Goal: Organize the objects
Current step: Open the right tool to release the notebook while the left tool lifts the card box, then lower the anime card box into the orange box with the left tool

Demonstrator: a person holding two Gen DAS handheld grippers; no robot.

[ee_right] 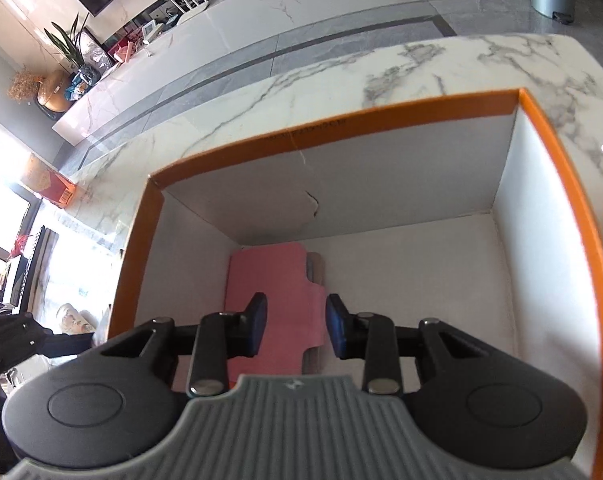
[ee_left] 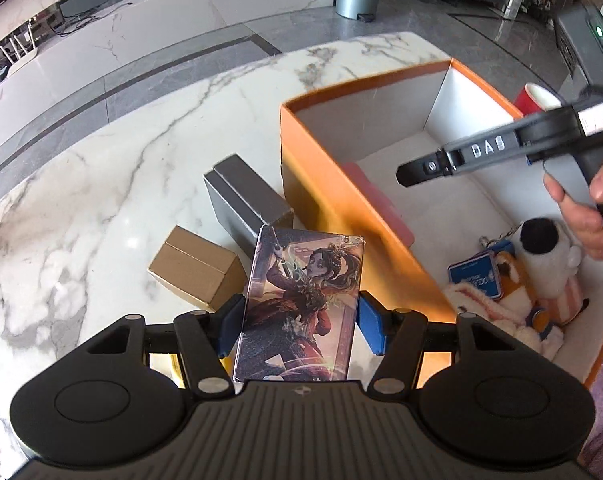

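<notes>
While left gripper [ee_left: 299, 322] pinches card box [ee_left: 301, 304], right gripper [ee_right: 296, 326] spread, prob. empty, above pink case [ee_right: 273, 280].

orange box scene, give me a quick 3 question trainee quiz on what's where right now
1. True or false: the left claw grips an illustrated card box.
2. What lies directly below the right claw, inside the orange box? A) a red cup B) a pink flat item C) a brown carton
3. Name the two small boxes on the marble table just outside the orange box.

Key:
1. True; both blue pads press its sides.
2. B; the right claw's jaws stand apart with nothing between them.
3. The grey box and the brown cardboard box.
</notes>
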